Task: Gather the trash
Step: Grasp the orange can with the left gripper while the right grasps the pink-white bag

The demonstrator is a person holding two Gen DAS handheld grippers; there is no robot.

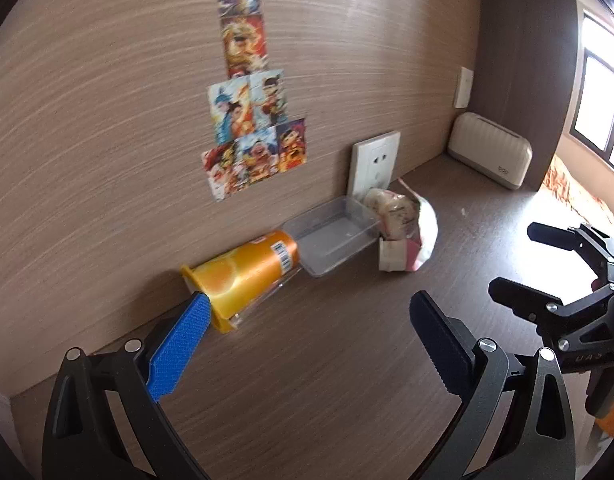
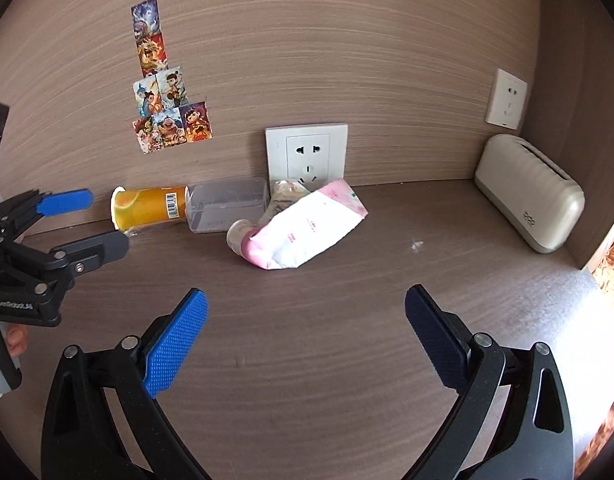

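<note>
An orange cup (image 1: 247, 272) lies on its side against the wall on the dark wooden desk (image 1: 327, 360); it also shows in the right wrist view (image 2: 151, 206). A clear plastic box (image 1: 331, 236) (image 2: 227, 204) lies next to it. A pink and white wrapper (image 2: 303, 232) (image 1: 423, 232) with crumpled paper behind it lies by the box. My left gripper (image 1: 311, 308) (image 2: 107, 220) is open, its blue pad beside the cup's rim. My right gripper (image 2: 307, 304) (image 1: 519, 256) is open and empty, short of the wrapper.
A beige tissue box (image 2: 531, 196) (image 1: 491, 156) stands in the far right corner. Wall sockets (image 2: 307, 154) and stickers (image 2: 167, 120) are on the wooden back wall. A side panel bounds the desk on the right. A small white scrap (image 2: 417, 245) lies on the desk.
</note>
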